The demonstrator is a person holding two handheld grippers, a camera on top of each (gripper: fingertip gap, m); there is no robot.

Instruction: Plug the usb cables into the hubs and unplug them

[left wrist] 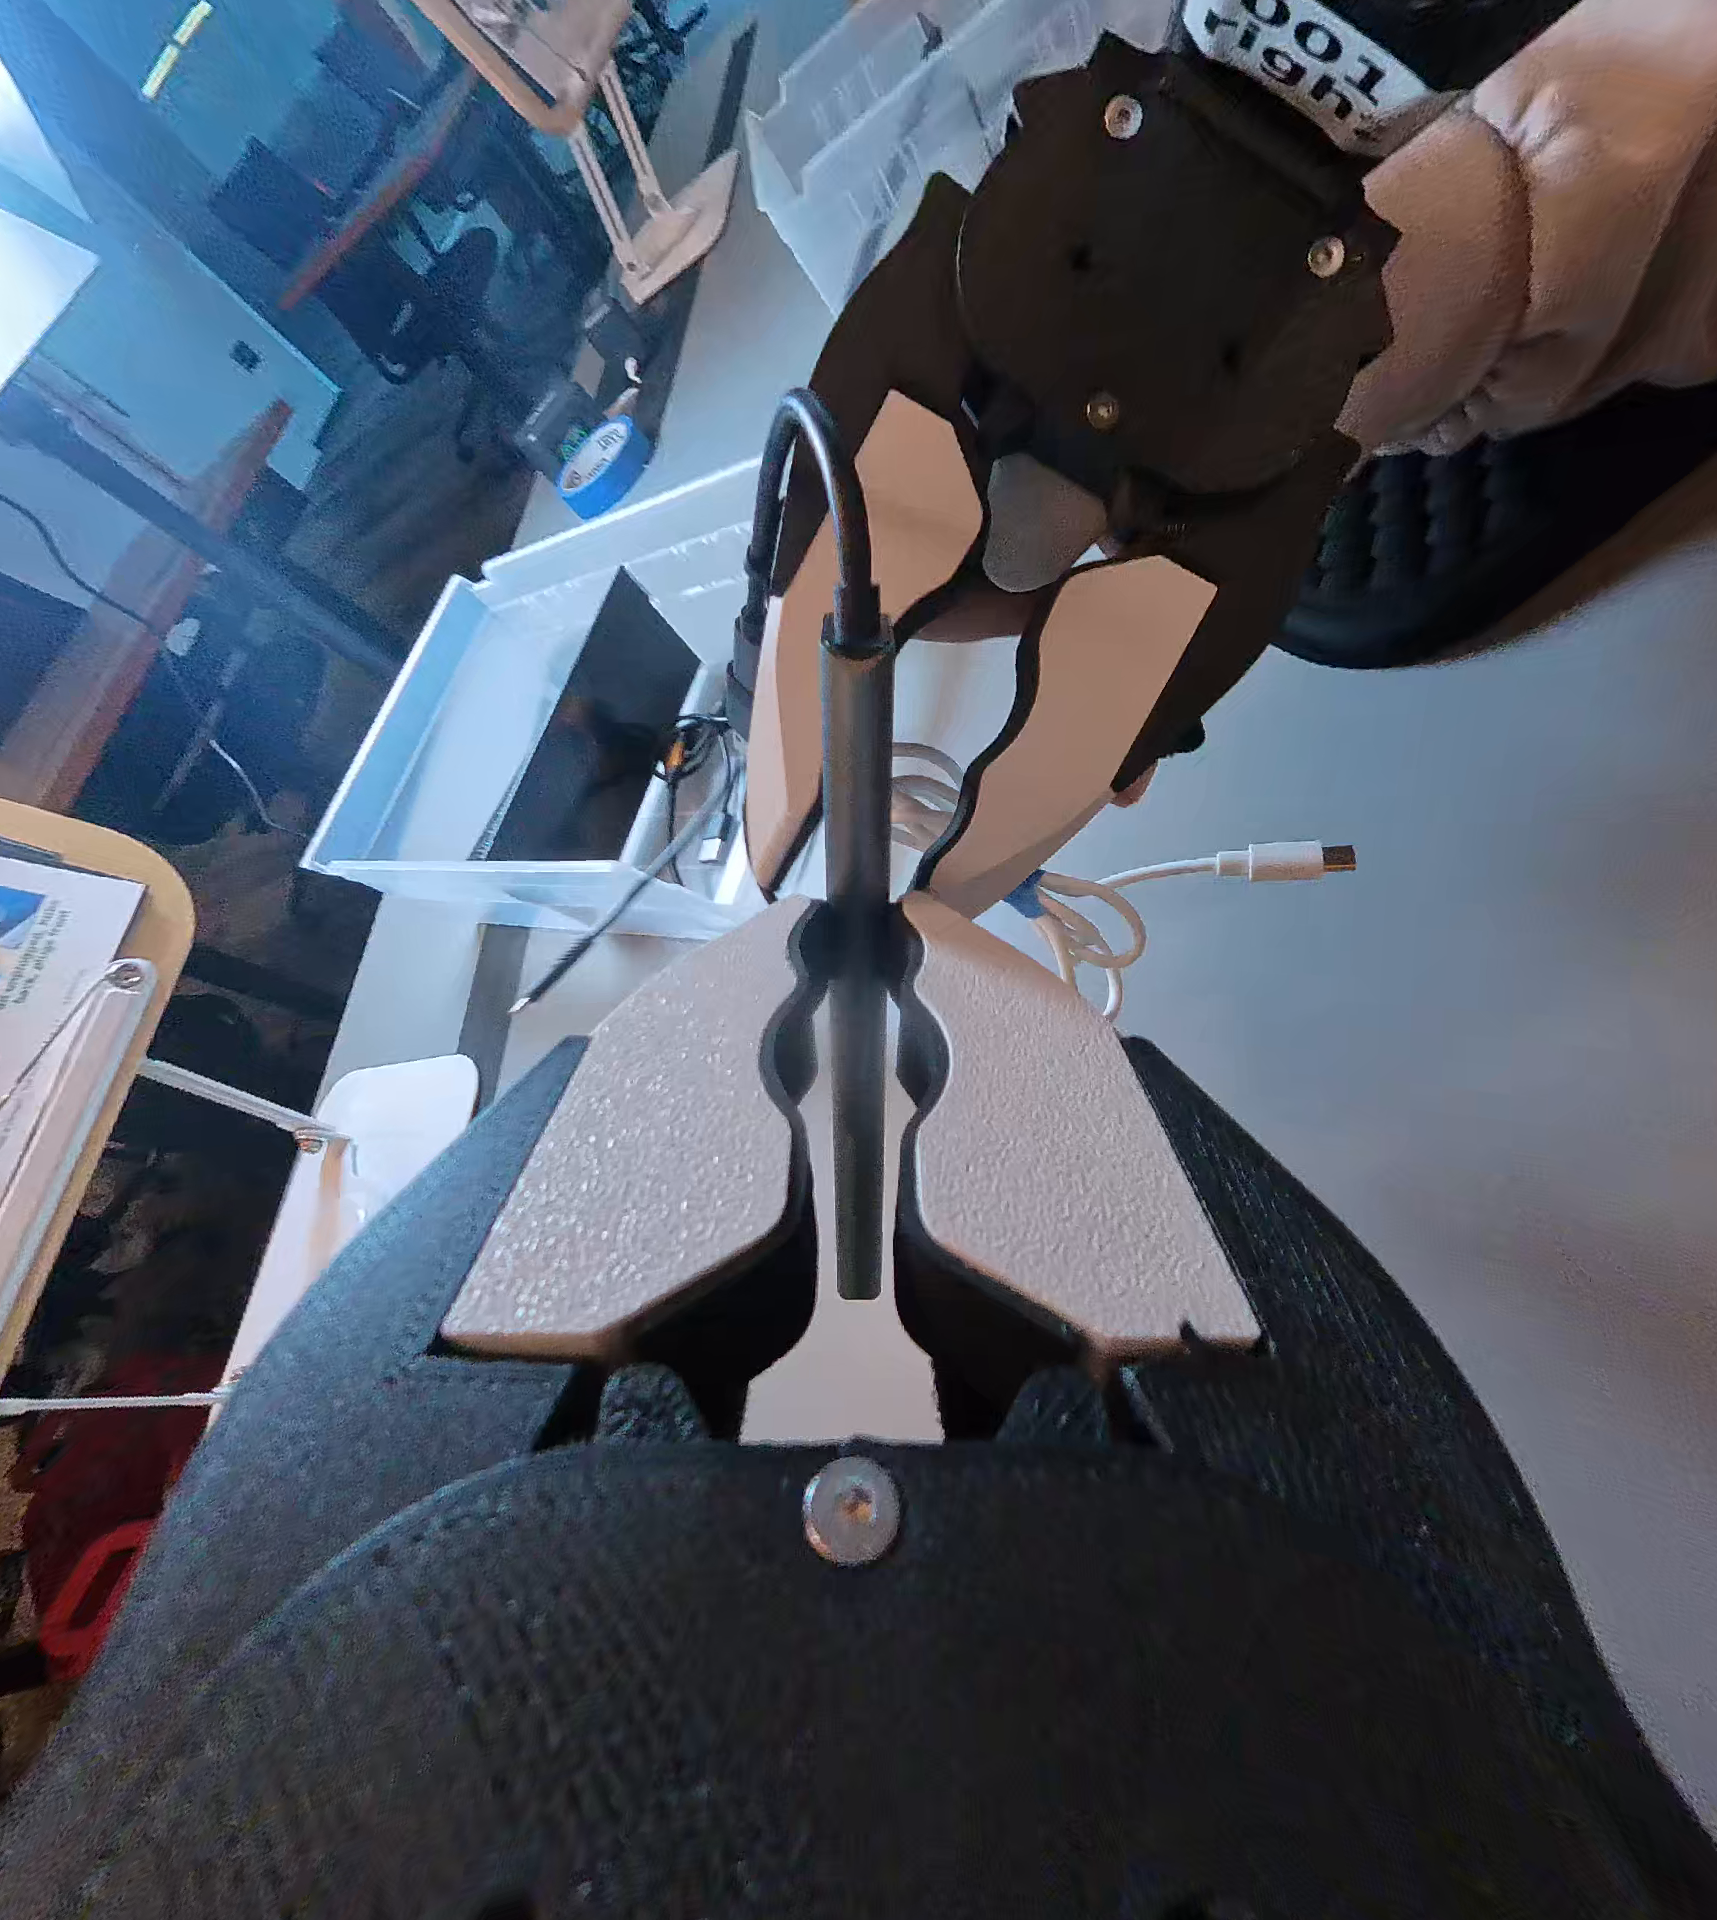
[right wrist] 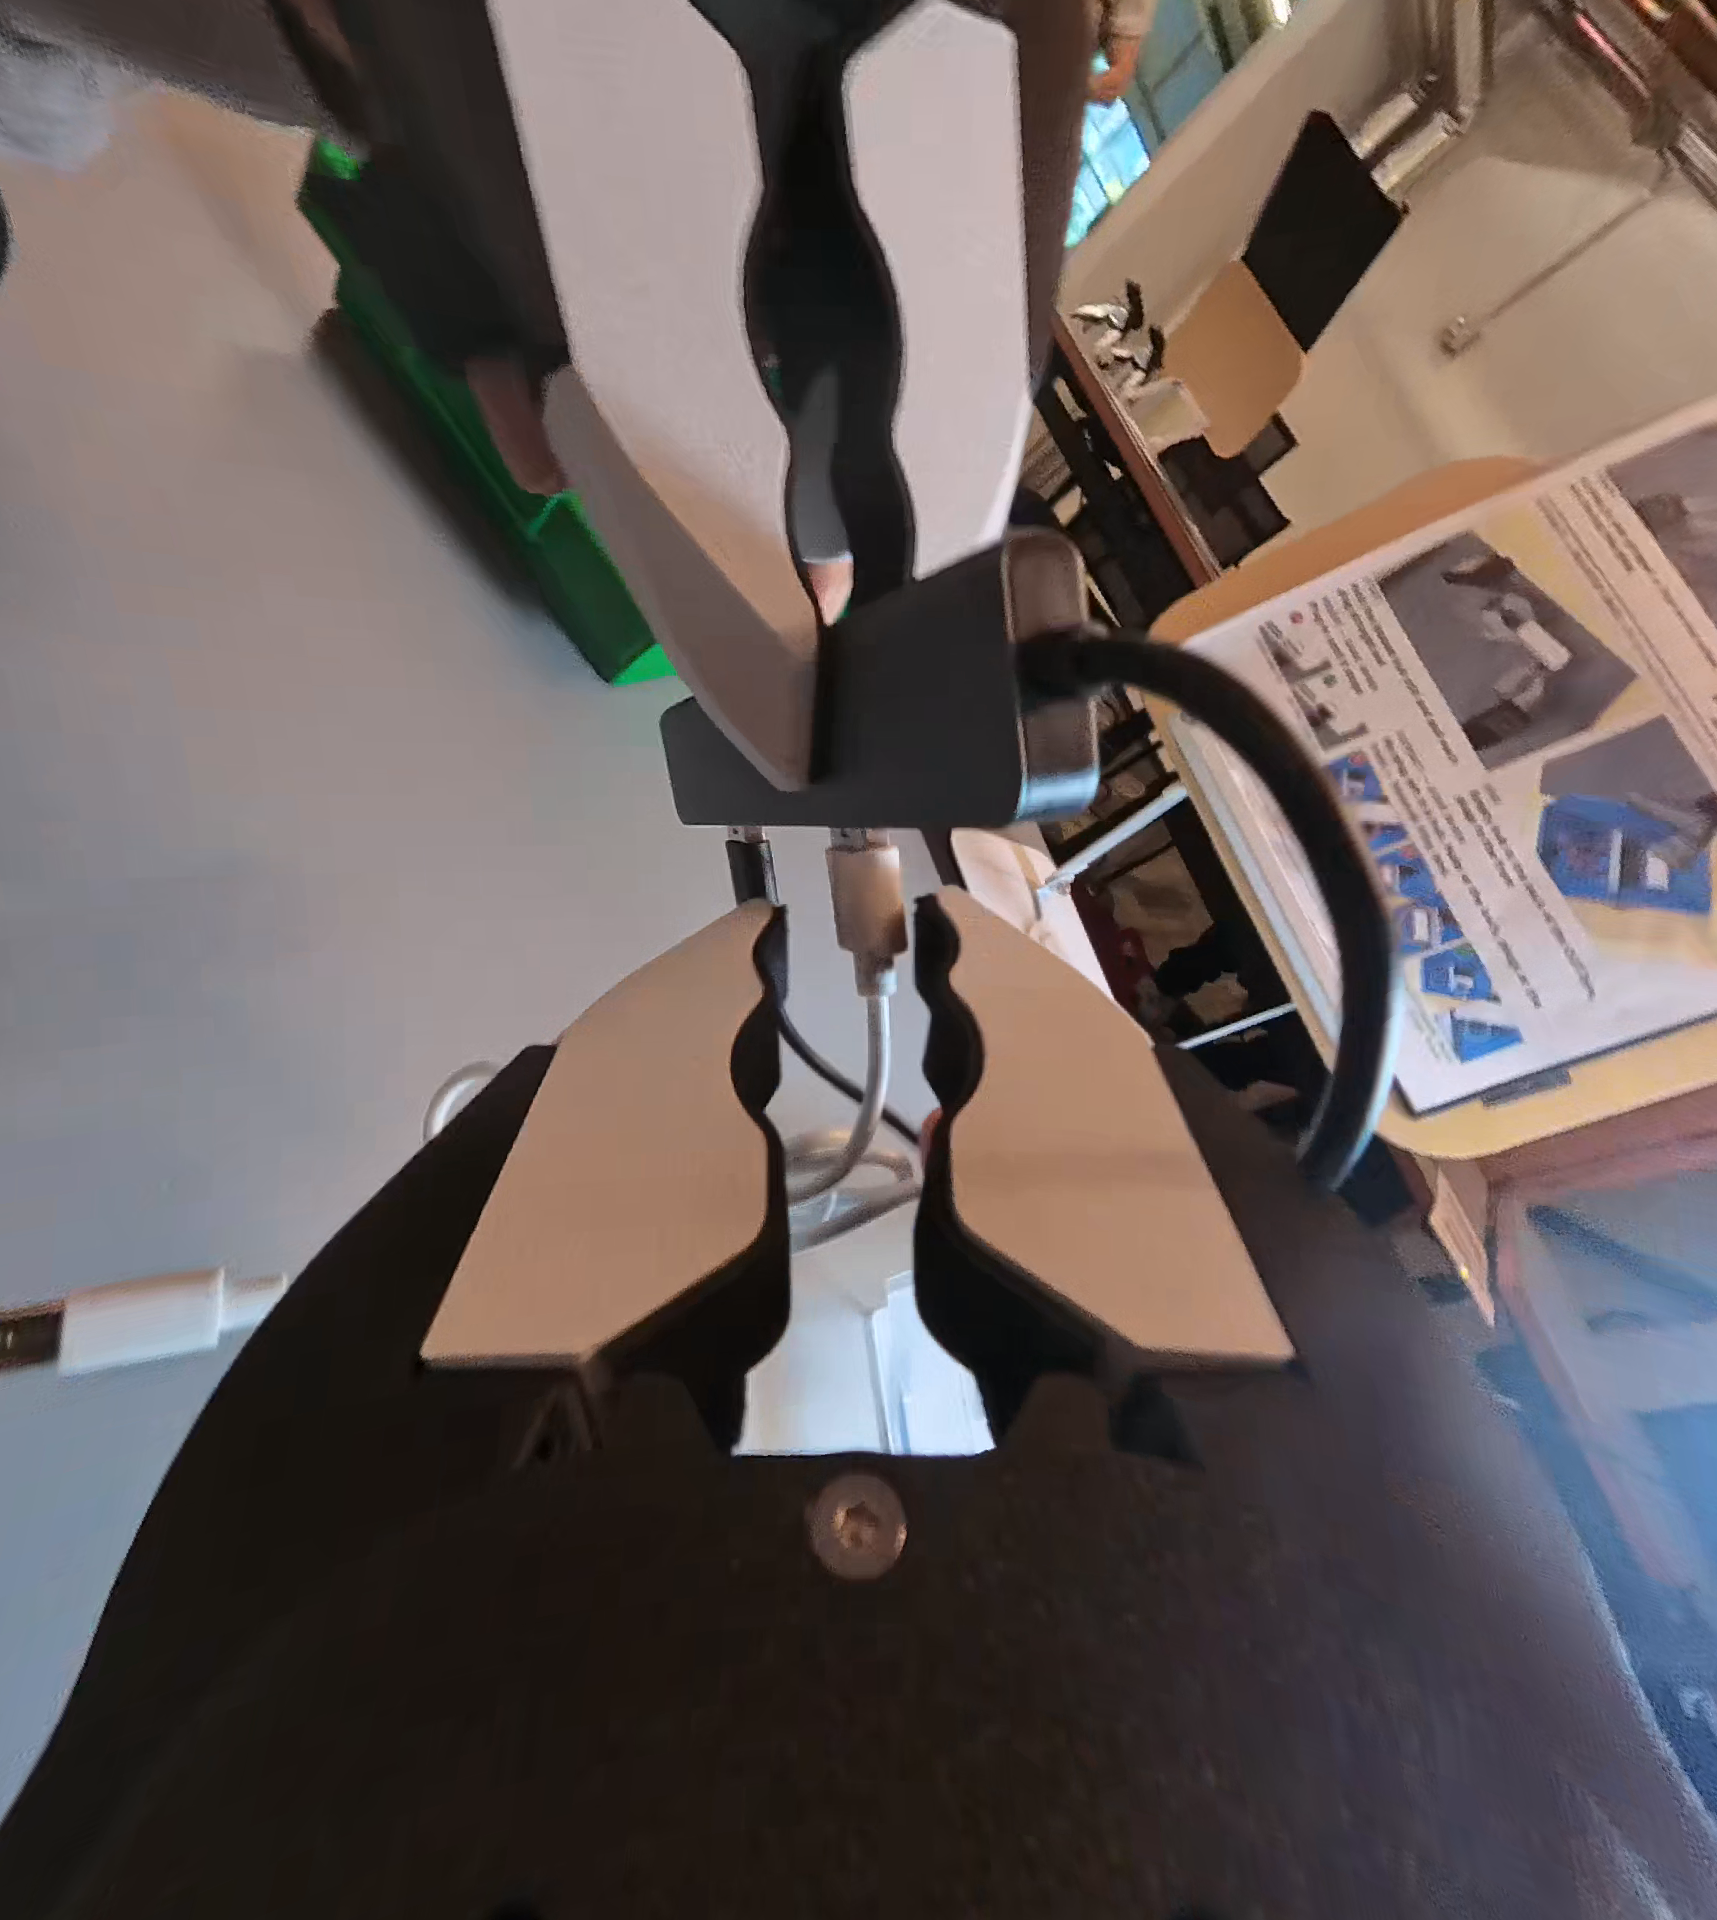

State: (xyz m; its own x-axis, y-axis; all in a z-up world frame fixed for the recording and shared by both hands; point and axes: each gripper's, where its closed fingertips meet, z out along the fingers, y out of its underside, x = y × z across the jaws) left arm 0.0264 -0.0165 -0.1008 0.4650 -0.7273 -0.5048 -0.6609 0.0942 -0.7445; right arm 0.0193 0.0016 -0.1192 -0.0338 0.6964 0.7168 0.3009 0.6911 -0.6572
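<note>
Hub (right wrist: 895,717), slim, rigid, light metal slab, centre frame, clamped edge-on in left gripper (left wrist: 856,914) jaws. White plug (right wrist: 866,899) seated in port, between parted right gripper (right wrist: 849,914) jaws. Pinch hard plug shell, not limp cord.

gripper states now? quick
Left tool: shut on the grey USB hub.
Right tool: open around the white USB plug in the hub, not clamped.

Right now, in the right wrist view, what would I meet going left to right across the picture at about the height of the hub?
Green bin → dark hub held by the left gripper → the hub's own black cable curving down → printed instruction sheet.
</note>
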